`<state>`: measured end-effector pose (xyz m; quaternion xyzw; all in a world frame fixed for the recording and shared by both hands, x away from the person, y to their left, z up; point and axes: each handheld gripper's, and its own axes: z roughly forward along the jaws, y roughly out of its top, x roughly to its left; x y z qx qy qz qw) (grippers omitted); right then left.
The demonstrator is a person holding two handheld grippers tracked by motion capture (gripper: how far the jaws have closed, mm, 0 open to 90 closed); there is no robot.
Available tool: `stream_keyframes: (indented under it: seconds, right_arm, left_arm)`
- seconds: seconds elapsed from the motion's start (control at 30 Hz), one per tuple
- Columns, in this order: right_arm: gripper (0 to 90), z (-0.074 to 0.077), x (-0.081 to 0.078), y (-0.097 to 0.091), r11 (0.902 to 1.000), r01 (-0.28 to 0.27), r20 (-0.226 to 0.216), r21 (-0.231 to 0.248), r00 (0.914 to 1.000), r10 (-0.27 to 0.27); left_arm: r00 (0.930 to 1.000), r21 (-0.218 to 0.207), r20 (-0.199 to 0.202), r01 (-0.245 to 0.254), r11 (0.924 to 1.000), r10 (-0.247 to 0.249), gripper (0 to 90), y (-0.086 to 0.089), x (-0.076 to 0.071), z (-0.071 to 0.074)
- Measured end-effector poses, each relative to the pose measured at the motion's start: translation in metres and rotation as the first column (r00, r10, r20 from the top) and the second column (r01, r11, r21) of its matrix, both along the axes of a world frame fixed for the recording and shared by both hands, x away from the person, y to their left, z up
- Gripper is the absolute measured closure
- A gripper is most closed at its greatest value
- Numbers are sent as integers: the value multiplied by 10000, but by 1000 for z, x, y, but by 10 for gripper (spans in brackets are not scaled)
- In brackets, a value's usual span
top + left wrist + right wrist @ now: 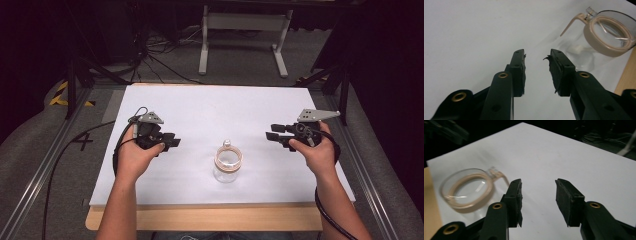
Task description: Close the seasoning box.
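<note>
White sheeting [210,107] covers the table on grey carpet [30,150], where a glass jar [228,164] stands between two empty, parted grippers' fingers [518,72].

Left gripper [171,142]: black body, grey three-cornered plate on top, black cable looping from its rear. Right gripper [273,135]: same build, grey plate on top, black cable trailing along the forearm. Both have two black jaws with brass-coloured rivets at the joints and dark pads [554,67], frayed at the edges. Forearms bare; no sleeves visible.
</note>
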<state>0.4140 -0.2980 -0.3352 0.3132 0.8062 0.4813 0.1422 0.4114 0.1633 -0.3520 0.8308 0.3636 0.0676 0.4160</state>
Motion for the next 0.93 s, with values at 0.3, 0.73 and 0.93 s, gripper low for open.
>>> stream_keyframes:
  seconds: [0.3,0.73,0.93]
  right_arm:
    - [480,-36,25,-30,9902,1316,-625,-473,9890,-1344]
    - [453,-81,45,-48,9732,1933,-1665,-1248,9629,-2126]
    - [450,-81,44,-49,9743,1932,-1678,-1155,9630,-2108]
  left_arm:
    - [9989,86,44,-474,9988,473,595,11,11,-16]
    - [9978,-1,-356,-551,9985,550,540,15,19,-28]
    - [9975,-13,-460,-546,9985,545,528,13,19,-28]
